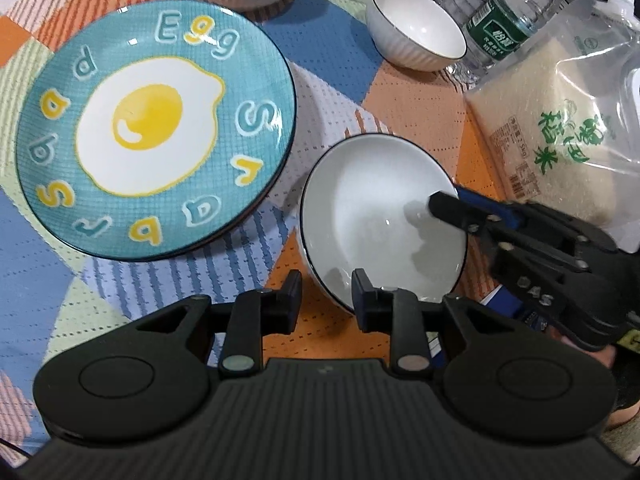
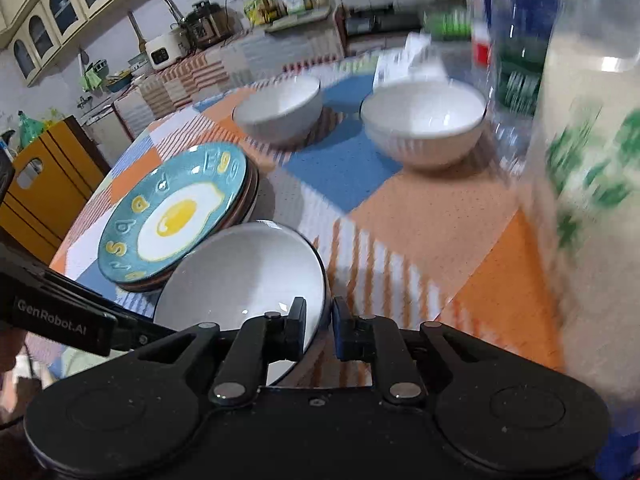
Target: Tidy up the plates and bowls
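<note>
A white bowl [image 1: 380, 220] sat tilted on the patchwork tablecloth [image 1: 416, 92], just beside the teal egg plate [image 1: 156, 128] at its ten o'clock; the right wrist view showed that plate topping a small stack. The left gripper [image 1: 326, 290] straddled the bowl's near rim at six o'clock, one finger outside and one inside, the fingers parted and no pad visibly pressing. The right gripper [image 2: 320, 330] straddled the rim at three o'clock, its fingers narrowly parted around it; whether they pinched it could not be told. Two more white bowls [image 1: 416, 26] stood well apart at twelve o'clock, near water bottles [image 1: 504, 20] and a rice bag [image 1: 552, 120].
</note>
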Demonstrator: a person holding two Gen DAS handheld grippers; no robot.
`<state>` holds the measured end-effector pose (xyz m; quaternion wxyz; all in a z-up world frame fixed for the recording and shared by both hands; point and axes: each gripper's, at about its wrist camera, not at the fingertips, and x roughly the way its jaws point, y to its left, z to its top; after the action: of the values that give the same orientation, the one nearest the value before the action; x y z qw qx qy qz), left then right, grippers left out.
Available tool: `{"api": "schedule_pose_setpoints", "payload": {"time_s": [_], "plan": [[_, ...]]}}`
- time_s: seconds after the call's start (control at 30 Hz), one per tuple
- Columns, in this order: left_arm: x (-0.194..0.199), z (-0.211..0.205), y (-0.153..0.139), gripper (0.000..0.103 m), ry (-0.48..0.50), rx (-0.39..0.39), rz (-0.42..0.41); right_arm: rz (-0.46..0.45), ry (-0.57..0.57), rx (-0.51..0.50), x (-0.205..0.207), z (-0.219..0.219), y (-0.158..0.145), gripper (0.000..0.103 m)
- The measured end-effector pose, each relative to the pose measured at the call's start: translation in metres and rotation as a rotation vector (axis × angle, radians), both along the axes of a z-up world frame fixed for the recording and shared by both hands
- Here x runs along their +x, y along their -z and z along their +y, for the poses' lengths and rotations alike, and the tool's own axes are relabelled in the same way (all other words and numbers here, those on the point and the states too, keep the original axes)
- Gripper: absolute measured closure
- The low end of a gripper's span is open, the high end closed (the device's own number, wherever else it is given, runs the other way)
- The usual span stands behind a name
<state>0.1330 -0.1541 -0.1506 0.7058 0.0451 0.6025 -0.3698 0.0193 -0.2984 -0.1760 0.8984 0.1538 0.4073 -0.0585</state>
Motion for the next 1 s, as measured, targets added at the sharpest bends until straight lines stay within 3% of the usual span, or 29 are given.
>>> {"api": "schedule_pose_setpoints", "payload": {"time_s": [0.13, 0.23, 0.4, 0.53, 0.6, 0.67, 0.87, 1.0], "plan": [[0.004, 0.006, -0.014, 0.077, -0.014, -0.007, -0.026, -0.056, -0.009, -0.049, -0.005, 0.001, -0.021, 0.083], [0.008, 0.012, -0.026, 0.074, -0.029, -0.025, -0.051, -0.087, -0.026, -0.138, -0.006, 0.003, -0.036, 0.083], [0.016, 0.012, -0.044, 0.069, -0.054, -0.055, -0.098, -0.143, -0.033, -0.261, -0.004, -0.001, -0.051, 0.069], [0.029, 0.004, -0.054, 0.065, -0.079, -0.081, -0.118, -0.141, -0.029, -0.298, 0.006, -0.001, -0.048, 0.057], [0.037, -0.002, -0.056, 0.062, -0.088, -0.094, -0.133, -0.131, -0.008, -0.283, 0.013, -0.004, -0.045, 0.051], [0.045, -0.01, -0.058, 0.061, -0.103, -0.106, -0.148, -0.127, 0.021, -0.255, 0.023, -0.008, -0.04, 0.036], [0.075, -0.049, -0.057, 0.054, -0.117, -0.127, -0.215, -0.073, 0.143, -0.101, 0.056, -0.035, -0.021, 0.027], [0.092, -0.082, -0.051, 0.054, -0.083, -0.147, -0.227, 0.019, 0.166, -0.066, 0.082, -0.041, 0.0, 0.026]]}}
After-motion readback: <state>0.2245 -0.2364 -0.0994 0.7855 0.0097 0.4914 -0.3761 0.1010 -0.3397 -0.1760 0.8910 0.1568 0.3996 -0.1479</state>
